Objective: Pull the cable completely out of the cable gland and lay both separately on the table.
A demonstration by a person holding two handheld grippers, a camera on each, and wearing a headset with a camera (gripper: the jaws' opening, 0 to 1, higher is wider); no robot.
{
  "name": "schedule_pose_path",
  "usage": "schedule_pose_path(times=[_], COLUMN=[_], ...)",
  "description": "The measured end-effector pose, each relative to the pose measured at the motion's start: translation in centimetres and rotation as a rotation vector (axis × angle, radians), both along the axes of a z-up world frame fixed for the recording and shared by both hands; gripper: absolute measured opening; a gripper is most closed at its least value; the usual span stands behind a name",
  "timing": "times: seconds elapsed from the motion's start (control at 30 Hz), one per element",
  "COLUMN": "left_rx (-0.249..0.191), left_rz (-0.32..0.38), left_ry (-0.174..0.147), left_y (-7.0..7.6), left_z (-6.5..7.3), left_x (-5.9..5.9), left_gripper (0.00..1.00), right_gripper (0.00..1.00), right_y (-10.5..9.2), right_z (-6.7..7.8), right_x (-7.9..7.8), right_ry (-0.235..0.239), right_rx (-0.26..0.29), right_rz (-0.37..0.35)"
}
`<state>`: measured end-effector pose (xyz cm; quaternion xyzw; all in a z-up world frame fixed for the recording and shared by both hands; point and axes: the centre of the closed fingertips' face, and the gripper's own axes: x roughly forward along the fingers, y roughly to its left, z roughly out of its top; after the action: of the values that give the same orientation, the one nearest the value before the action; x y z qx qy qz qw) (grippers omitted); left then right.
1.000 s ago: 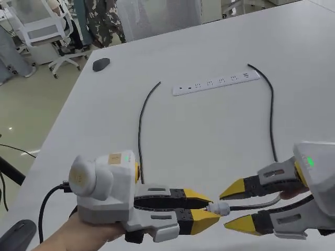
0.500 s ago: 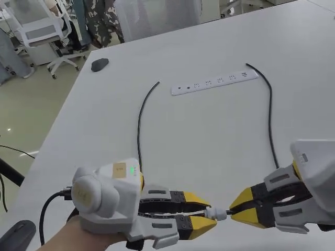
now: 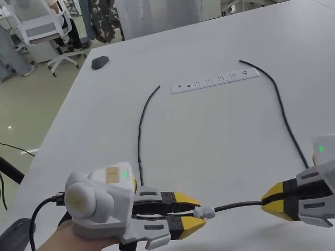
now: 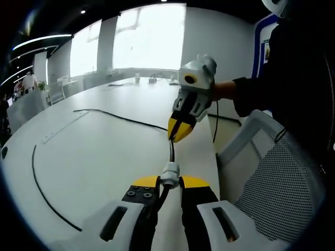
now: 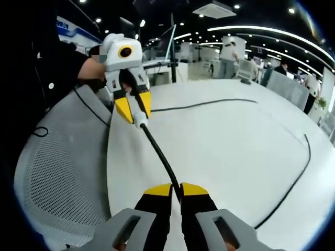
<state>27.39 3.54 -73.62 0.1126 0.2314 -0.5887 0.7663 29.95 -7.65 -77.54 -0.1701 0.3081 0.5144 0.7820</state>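
Left tool (image 3: 194, 211): lower left of the head view, jaws clamped on the cable gland.
Cable gland (image 3: 204, 213): white, at the left tool's tips, above the bench (image 3: 209, 141).
Cable (image 3: 235, 206): black, stretched straight from the gland to the right.
Right tool (image 3: 266, 202): lower right, jaws pinched together on the cable.
Loose black cable (image 3: 140, 130): lies left of centre.
Power strip (image 3: 214, 82): upper centre.
Mouse (image 3: 99, 63): upper left.

Matt black cable (image 3: 235, 207), white plastic gland (image 3: 204, 212), smooth table (image 3: 209, 136).
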Motion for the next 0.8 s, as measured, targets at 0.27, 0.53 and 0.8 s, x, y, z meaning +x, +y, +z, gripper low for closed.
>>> schedule_pose_path(times=[0.27, 0.53, 0.8], left_rx=[0.011, 0.018, 0.029], left_rz=[0.031, 0.047, 0.044], left_ry=[0.001, -0.013, -0.013], left_y=[1.0, 1.5, 1.5], left_z=[-0.3, -0.2, -0.5], left_x=[0.5, 1.0, 1.0], left_gripper=[0.15, 0.15, 0.15], right_gripper=[0.00, 0.01, 0.09], right_y=[-5.5, -10.1, -9.5], right_z=[-1.9, -3.7, -3.3], right_x=[1.7, 3.0, 2.7], right_ry=[-0.031, 0.002, 0.018], right_rx=[-0.094, -0.161, -0.188], right_rz=[-0.145, -0.289, -0.269])
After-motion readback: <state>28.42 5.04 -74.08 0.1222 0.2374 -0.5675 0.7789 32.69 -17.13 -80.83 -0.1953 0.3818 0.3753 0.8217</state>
